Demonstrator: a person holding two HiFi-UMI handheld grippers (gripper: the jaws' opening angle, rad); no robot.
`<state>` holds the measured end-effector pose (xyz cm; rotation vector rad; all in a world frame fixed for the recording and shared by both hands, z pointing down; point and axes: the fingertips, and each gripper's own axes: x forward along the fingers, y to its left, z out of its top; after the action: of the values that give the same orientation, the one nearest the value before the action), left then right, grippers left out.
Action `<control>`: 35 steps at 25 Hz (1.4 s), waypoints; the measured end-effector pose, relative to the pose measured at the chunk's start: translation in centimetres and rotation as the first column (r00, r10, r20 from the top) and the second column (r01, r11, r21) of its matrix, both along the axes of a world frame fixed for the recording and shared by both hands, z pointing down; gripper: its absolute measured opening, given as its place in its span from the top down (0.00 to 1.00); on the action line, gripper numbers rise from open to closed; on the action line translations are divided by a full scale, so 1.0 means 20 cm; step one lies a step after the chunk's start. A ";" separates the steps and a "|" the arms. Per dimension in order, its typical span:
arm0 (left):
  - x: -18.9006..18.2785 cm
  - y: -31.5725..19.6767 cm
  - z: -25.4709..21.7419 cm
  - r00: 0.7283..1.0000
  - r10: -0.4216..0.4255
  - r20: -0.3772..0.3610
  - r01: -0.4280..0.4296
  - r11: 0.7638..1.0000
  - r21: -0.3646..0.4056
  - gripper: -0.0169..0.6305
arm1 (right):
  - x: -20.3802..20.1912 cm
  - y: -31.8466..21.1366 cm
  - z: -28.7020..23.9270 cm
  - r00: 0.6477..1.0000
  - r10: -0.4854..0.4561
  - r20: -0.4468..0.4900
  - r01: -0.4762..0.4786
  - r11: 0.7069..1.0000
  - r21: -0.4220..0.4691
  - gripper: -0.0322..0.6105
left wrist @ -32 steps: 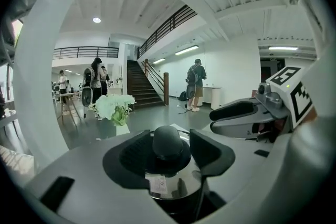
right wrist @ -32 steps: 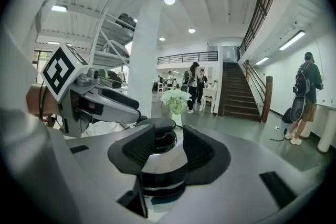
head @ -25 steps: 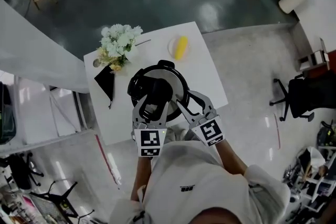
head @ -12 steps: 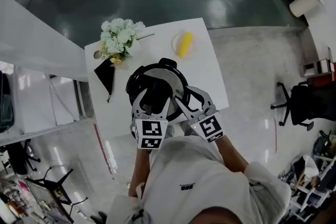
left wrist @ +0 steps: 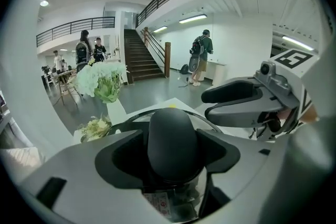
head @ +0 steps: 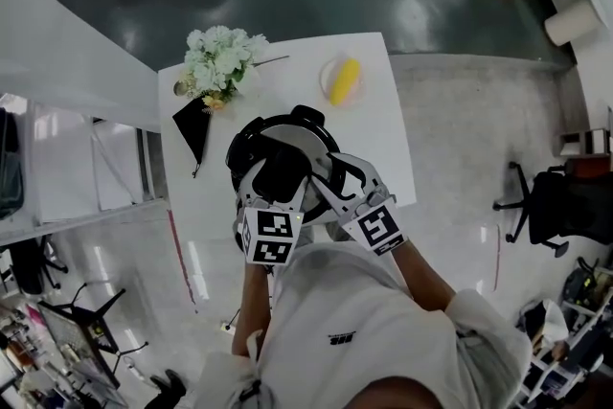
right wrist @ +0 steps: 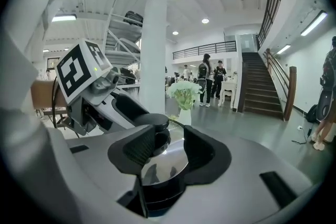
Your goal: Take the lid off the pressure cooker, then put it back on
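Observation:
A black pressure cooker [head: 251, 147] stands on the white table [head: 378, 139] with its shiny steel lid [head: 314, 145] on. The lid's black knob [left wrist: 172, 134] lies between the jaws of my left gripper [left wrist: 172, 153], which are opening; dark gaps show between the knob and each pad. In the head view the left gripper [head: 279, 189] reaches over the lid from the near side. My right gripper [right wrist: 170, 152] stands open just to its right, low over the lid's near right part, with only the mirror-like lid [right wrist: 168, 157] showing between its pads.
A vase of white flowers [head: 220, 62] stands at the table's far left, with a black flat object [head: 194, 131] beside it. A yellow corn cob on a small plate [head: 345, 81] lies at the far right. Polished floor surrounds the small table; people stand far off.
The left gripper's jaws have spread apart around the knob. Both grippers have dipped a little lower over the lid, which stays on the cooker.

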<state>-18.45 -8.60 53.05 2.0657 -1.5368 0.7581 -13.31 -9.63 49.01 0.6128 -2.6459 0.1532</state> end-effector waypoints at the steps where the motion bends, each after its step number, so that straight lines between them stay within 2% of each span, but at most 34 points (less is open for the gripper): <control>1: 0.00 0.00 0.01 1.000 -0.002 0.003 0.002 1.000 -0.005 0.46 | 0.00 0.00 0.00 1.000 -0.005 0.000 0.005 1.000 -0.001 0.69; 5: 0.01 -0.01 0.02 1.000 -0.005 0.012 0.005 1.000 -0.023 0.47 | 0.00 -0.01 0.01 1.000 -0.013 0.003 0.013 1.000 -0.008 0.69; 12: 0.02 -0.01 0.04 1.000 0.015 -0.021 -0.016 0.998 -0.056 0.51 | 0.01 -0.02 0.03 1.000 -0.008 0.006 0.008 1.000 -0.015 0.69; 19: 0.02 -0.01 0.05 0.999 0.026 -0.036 -0.028 0.998 -0.056 0.52 | 0.01 -0.01 0.03 1.000 -0.003 0.010 0.004 1.000 -0.014 0.69; 30: 0.03 0.00 0.03 0.994 0.101 -0.045 -0.103 0.994 -0.035 0.52 | 0.03 0.00 0.02 1.000 0.008 0.004 -0.008 1.000 -0.011 0.69; 35: 0.04 0.00 0.03 0.980 0.192 -0.044 -0.194 0.981 -0.027 0.52 | 0.03 0.00 0.03 1.000 0.021 0.002 -0.021 1.000 -0.013 0.69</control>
<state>-17.72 -8.68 53.72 2.2155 -1.3073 0.7983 -12.69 -9.67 49.66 0.6367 -2.6391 0.1773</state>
